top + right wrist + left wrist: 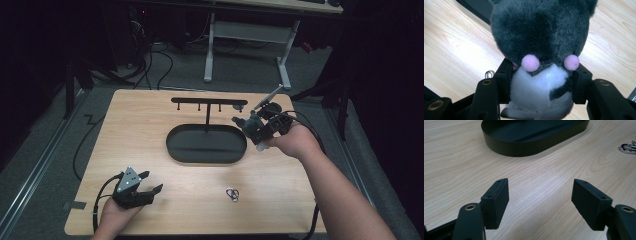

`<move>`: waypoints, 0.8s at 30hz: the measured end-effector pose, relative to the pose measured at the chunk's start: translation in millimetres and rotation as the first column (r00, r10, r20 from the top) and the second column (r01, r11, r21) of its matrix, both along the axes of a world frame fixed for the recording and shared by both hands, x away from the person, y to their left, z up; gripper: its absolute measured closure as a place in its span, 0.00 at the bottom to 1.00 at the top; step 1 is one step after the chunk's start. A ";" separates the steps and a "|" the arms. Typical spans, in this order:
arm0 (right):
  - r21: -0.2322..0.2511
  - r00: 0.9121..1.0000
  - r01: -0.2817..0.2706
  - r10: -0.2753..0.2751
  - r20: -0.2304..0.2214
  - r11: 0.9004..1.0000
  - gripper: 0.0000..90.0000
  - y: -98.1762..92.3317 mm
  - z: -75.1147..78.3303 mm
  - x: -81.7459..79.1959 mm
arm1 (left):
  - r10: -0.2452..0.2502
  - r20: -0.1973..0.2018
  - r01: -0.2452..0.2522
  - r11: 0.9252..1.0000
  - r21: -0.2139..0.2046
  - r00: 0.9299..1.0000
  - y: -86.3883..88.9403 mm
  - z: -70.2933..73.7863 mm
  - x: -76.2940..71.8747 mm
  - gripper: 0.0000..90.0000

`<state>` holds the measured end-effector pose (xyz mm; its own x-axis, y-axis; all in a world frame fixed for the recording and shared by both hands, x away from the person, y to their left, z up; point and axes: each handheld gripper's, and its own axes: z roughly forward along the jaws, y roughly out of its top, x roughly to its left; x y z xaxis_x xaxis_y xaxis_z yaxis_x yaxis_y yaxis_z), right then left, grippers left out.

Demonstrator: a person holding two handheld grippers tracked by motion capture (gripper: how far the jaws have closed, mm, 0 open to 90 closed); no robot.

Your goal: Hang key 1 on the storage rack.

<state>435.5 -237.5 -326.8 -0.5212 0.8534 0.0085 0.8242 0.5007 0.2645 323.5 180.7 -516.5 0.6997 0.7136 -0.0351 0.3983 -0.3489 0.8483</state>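
Observation:
A grey and white plush toy with two pink pom-poms sits between the jaws of my right gripper, whose pads press on its white belly from both sides. In the high view that gripper holds the plush toy above the table, just right of the black oval tray. My left gripper rests near the table's front left corner. Its jaws stand open over bare wood, with nothing between them in the left gripper view.
A black T-shaped stand with small pegs rises from the tray's far side. A small metal clasp lies on the wooden table near the front, and it also shows as the clasp. Desk legs and cables lie beyond the table.

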 end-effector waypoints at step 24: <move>0.033 0.998 0.037 -0.039 0.048 0.999 0.53 6.2 15.2 18.4 | -0.011 -0.002 0.011 1.000 0.003 1.000 -1.3 -0.1 -0.3 0.34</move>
<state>454.0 -231.3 -311.6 -0.4890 0.8722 0.0119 0.8282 0.4600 0.3201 323.3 179.4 -516.6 0.7076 0.7058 -0.0350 0.3964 -0.3555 0.8464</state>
